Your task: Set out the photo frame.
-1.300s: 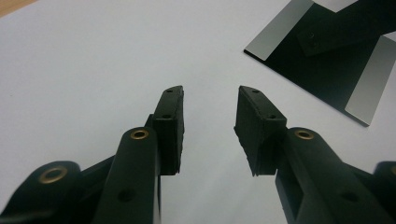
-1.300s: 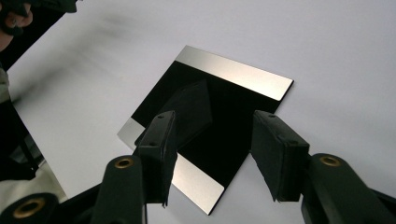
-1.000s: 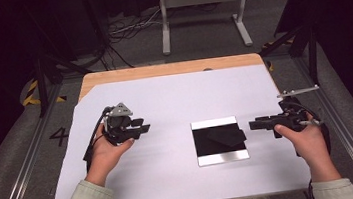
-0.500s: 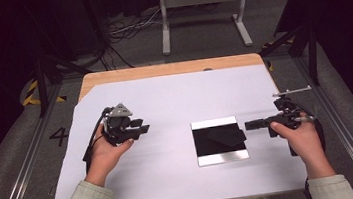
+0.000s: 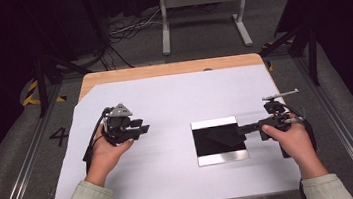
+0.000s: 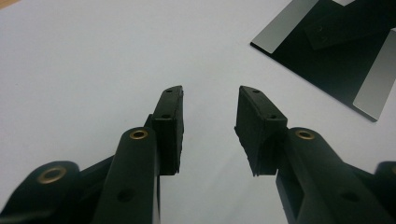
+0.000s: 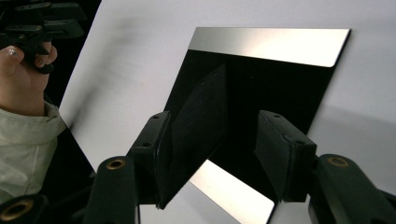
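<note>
White sheeting covers the worktop (image 5: 165,106), and a dark mirror-like plate (image 5: 218,141) lies flat on its right half. That plate sits just left of the right hand-held gripper (image 5: 241,131), far nearer to it than to the left hand-held gripper (image 5: 143,129), which waits released and empty. The right one points level at the plate's edge; its jaws have just been opening, with a thin dark flap (image 7: 196,126) leaning on the left pad.

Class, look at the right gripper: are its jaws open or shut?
Open. The right gripper has just been opening; its pads stand apart over the black glossy square plate, pressing on nothing.
</note>
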{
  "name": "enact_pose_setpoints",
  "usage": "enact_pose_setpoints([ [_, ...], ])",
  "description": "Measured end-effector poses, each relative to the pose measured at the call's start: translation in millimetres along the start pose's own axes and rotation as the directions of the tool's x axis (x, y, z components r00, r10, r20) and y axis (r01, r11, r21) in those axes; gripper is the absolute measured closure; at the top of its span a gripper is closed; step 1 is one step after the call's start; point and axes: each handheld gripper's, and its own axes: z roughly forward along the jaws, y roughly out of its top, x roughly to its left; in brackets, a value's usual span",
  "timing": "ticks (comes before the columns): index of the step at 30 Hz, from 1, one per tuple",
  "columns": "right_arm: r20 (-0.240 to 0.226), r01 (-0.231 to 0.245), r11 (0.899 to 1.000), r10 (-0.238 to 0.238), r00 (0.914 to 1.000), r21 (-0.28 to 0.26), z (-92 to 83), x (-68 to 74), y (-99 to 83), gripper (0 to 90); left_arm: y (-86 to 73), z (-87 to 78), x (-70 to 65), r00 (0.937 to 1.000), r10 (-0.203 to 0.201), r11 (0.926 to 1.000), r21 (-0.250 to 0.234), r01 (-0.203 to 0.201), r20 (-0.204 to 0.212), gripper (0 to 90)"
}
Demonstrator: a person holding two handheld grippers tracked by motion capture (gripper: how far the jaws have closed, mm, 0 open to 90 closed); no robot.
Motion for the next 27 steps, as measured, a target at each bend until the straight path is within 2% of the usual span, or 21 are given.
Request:
enact_pose_setpoints([
  [4,-0.015,-0.005,1.000,0.005,0.9999,0.015,5.1,1.2,-0.1,46.5,-0.3,0.2,0.3,1.0000,0.000,1.0000,0.001,0.000,0.000,62.3],
  [7,-0.047,-0.001,1.000,0.002,0.9989,0.031,9.9,2.6,-0.2,46.8,-0.6,1.1,0.5,1.0000,0.001,1.0000,0.006,-0.001,0.000,62.4],
  [14,-0.068,-0.009,0.998,0.013,0.9976,0.062,20.4,2.7,0.2,47.7,-0.6,1.6,0.7,1.0000,0.002,1.0000,0.007,-0.002,0.002,62.4],
  [17,-0.091,-0.012,0.997,0.019,0.9957,0.077,24.0,2.7,-0.1,48.7,-0.5,1.5,0.6,1.0000,0.001,1.0000,0.006,-0.001,0.005,62.3],
  [21,-0.091,-0.010,0.997,0.017,0.9957,0.081,25.5,3.6,0.0,51.4,-0.3,1.7,0.4,1.0000,0.005,1.0000,0.007,-0.005,0.006,62.4],
  [24,-0.075,0.017,0.996,-0.010,0.9971,0.087,25.5,2.5,-0.5,56.7,-0.4,2.0,0.4,1.0000,0.005,1.0000,0.007,-0.005,0.006,62.4],
  [27,-0.086,0.031,0.996,-0.024,0.9960,0.083,25.3,2.0,-0.7,57.3,-0.3,2.1,-0.3,1.0000,0.004,1.0000,0.006,-0.004,0.008,62.3],
])
